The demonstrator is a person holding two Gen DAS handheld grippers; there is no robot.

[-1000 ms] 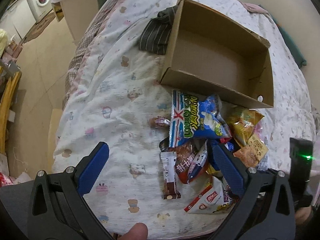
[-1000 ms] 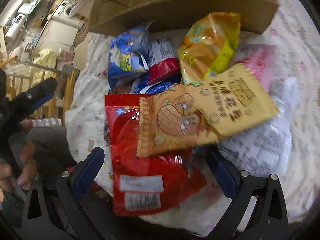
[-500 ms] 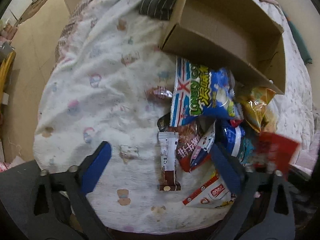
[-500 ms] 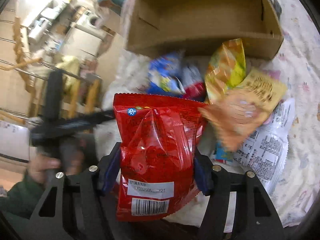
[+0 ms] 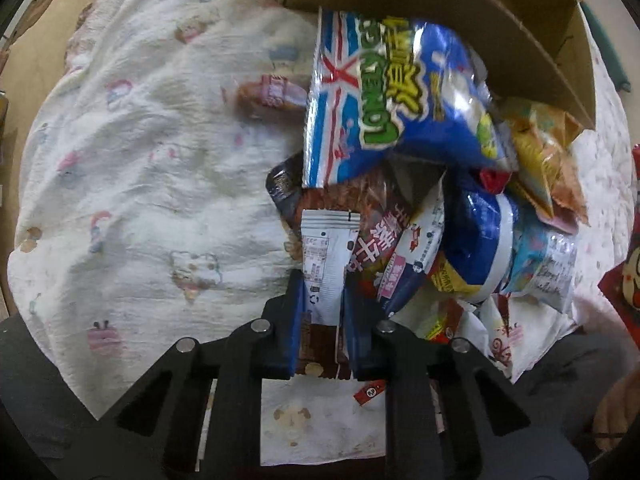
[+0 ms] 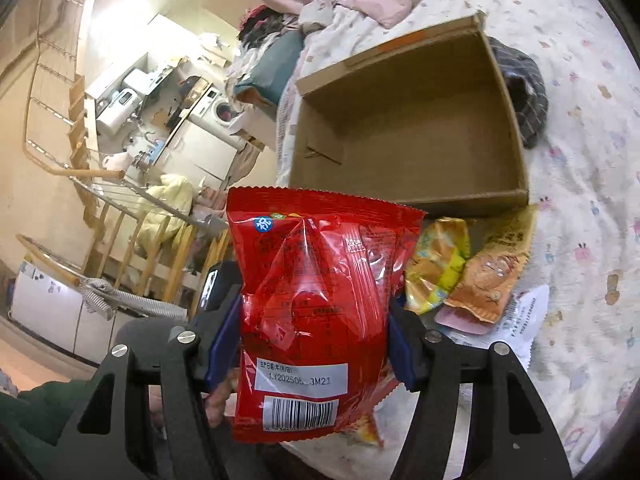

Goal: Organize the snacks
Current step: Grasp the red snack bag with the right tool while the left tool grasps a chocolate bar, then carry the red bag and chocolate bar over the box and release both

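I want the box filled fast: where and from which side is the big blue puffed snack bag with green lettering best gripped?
Grip the big blue puffed snack bag by its flat crimped white edge on the open bedsheet side, coming from above. The puffed middle looks likely to slip, and the cardboard box crowds its far side.

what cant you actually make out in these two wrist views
- Left wrist view: the lower end of the slim white and brown packet is hidden between the pads of the left hand-held gripper.
- Left wrist view: the small brown snack is blurred, label unreadable.
- Right wrist view: the red bag in the right hand-held gripper blocks part of the snack pile.
- Right wrist view: the cardboard box hides the bed behind its near wall.
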